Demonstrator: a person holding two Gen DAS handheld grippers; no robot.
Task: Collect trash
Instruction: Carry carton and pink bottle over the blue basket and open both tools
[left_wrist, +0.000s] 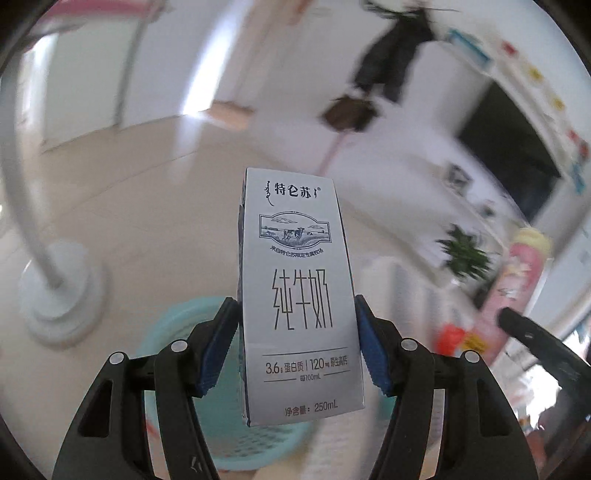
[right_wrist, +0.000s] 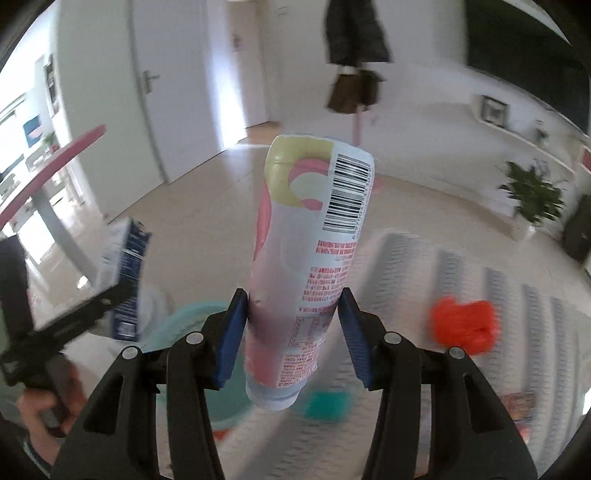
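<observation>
Pale wood floor (left_wrist: 155, 177), white walls and a white door (right_wrist: 110, 92) with a lever handle; surroundings blurred in both views

Left gripper (left_wrist: 295, 332): blue pads pressed against both sides of a grey milk carton (left_wrist: 295, 295), jaws roughly half apart, carton upright between them with its printed front facing the camera. A turquoise basket (left_wrist: 221, 406) lies directly below and behind the carton.

Right gripper (right_wrist: 291, 332): blue pads closed on the lower part of a plastic bottle (right_wrist: 306, 258) with a pink, yellow and white label and a barcode, its bottom end nearest the camera; jaws a little under half apart.

Left wrist view only: round white lamp base (left_wrist: 62, 295) with curved pole at left, dark screen (left_wrist: 513, 147) on the wall at right, the bottle's side and part of the right gripper at the right edge.

Right wrist view only: the left gripper seen from the side at the left edge, a hand (right_wrist: 40, 410) around its grip, the carton's blue side panel, a red-orange crumpled scrap (right_wrist: 461, 325) and a teal scrap (right_wrist: 328, 404) on a grey-and-white striped surface (right_wrist: 517, 302), a pink-edged table (right_wrist: 55, 158) at far left.

Both views: potted green plant (right_wrist: 535, 195), a person's dark trousers and brown footwear (right_wrist: 351, 92) in the distance, the basket's turquoise rim
</observation>
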